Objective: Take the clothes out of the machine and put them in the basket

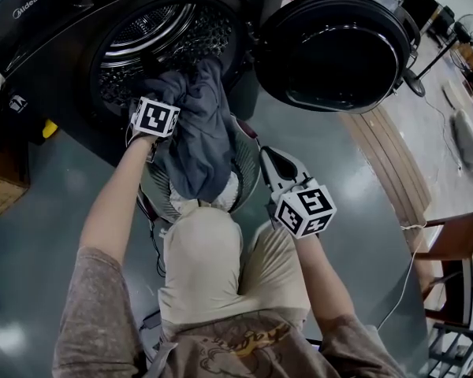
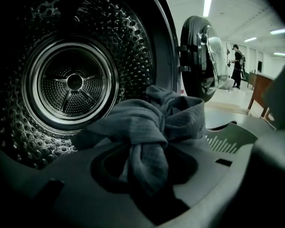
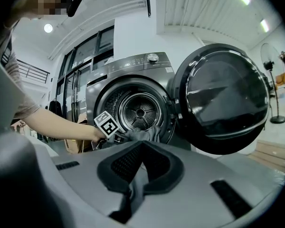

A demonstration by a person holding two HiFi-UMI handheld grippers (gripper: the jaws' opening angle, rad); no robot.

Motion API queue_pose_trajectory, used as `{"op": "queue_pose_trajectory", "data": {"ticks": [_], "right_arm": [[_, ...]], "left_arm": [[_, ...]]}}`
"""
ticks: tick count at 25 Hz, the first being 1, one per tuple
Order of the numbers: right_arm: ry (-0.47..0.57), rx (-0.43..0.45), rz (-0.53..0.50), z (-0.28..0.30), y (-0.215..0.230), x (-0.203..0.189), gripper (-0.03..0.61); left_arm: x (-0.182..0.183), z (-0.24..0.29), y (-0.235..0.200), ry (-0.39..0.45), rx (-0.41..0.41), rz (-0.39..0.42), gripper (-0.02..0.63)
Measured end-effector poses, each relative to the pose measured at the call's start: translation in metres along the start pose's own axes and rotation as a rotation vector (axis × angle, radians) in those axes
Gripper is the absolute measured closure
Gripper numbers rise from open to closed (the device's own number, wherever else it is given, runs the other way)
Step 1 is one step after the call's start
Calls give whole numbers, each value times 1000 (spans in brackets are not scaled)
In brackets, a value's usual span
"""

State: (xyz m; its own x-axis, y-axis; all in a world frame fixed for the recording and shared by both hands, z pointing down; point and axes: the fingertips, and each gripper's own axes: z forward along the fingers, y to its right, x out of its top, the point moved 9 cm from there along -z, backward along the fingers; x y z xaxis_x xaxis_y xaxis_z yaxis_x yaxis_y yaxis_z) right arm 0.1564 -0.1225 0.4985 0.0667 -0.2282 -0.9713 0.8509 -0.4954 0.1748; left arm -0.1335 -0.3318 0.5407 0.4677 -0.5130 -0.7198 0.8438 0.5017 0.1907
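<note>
Holding a twisted fold of the dark grey-blue cloth garment (image 1: 197, 124) fast between the closed jaws of the left gripper (image 2: 146, 156), right at the mouth of the dark front-loading washing machine (image 1: 63, 46). Draped from the lip of the perforated steel drum (image 2: 76, 82) down over the round pale slatted plastic basket (image 1: 251, 168) just below the opening, lower end seemingly inside it. Right gripper (image 3: 142, 145) held back beside the basket, jaws together on nothing. Round dark glass door (image 1: 335, 50) swung wide to the right, clear of the path.

Likely trouble from here, as a judgement:

- Gripped by one bunched fold only, so liable to slide out under the pull of the hanging cloth if jerked.
- Could catch on the door seal or the drum's lip, out of sight behind the cloth, then stretch or tear free of the pinch.
- Could spill over the basket's near rim onto the grey floor (image 1: 31, 235) if let go too close to the knee in pale trousers (image 1: 201, 242) rather than above the middle.
- Could drag or tip the light basket if hauled sideways.

Safer to lift clear of the lip first, carry over the basket's centre, then open. No other clothes visible against the drum's rear wall in the left gripper view; lower front of the drum hidden behind the cloth.
</note>
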Motion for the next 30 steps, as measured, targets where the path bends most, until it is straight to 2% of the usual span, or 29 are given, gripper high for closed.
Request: {"op": "queue_pose_trajectory", "data": {"ticks": [4,11,18,26,28,30], "right_arm": [[10,-6,1,-3,5,4,581],[30,9,3,-4,2,7,581],[33,43,1,-2,-10,5,581],[31,69,2,0,-20,2,581],[31,73,4,0,-22,2,581],[32,75,5,1,-24,1,581]], "left_arm": [[0,-22,9,56,-59,-66,492],[-9,-89,53,151,-264,-118,495],[-32,-131,93,156,-421,-189,494],[-54,-145,117,109,-516,-202,489],[-57,-146,118,103,-513,-204,473],[-61,-143,117,76,-479,-192,430]]}}
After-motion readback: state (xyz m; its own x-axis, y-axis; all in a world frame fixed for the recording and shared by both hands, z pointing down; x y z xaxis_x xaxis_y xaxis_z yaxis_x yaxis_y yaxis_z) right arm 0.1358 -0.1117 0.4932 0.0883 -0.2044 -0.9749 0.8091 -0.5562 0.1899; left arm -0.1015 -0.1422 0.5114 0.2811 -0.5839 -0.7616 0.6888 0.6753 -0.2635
